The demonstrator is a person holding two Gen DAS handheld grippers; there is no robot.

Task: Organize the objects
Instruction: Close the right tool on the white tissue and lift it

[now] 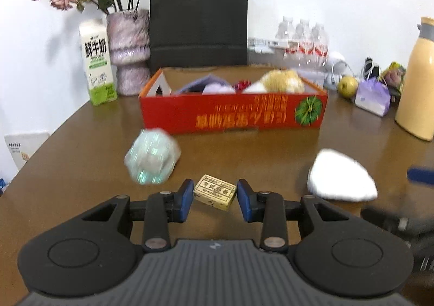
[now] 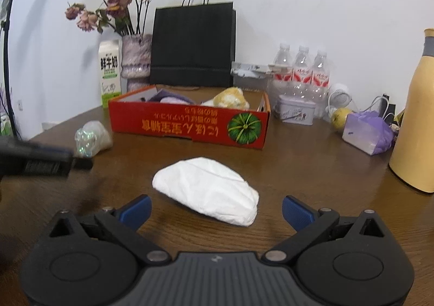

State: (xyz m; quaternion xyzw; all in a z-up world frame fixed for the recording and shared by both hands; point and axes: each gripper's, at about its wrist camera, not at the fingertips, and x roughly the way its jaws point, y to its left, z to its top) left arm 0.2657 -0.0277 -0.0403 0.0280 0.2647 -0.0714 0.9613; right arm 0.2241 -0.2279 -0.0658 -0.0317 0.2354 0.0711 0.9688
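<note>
Now | left gripper [image 1: 214, 199] clamped on small eraser box [image 1: 214, 195] | right gripper [image 2: 217, 209] released, straddling white packet [image 2: 207, 189]

The desk [image 2: 312, 159] carries three water bottles [image 2: 301, 73], one red box [image 2: 190, 127], one black bag [image 2: 192, 43], one milk carton [image 2: 109, 70], one vase [image 2: 135, 59], one white bundle [image 2: 208, 189] and one small eraser [image 1: 214, 191].

Motion blurs the shiny wrapped bundle [image 1: 152, 160]; the yellow flask [image 1: 417, 81] is cropped.
</note>
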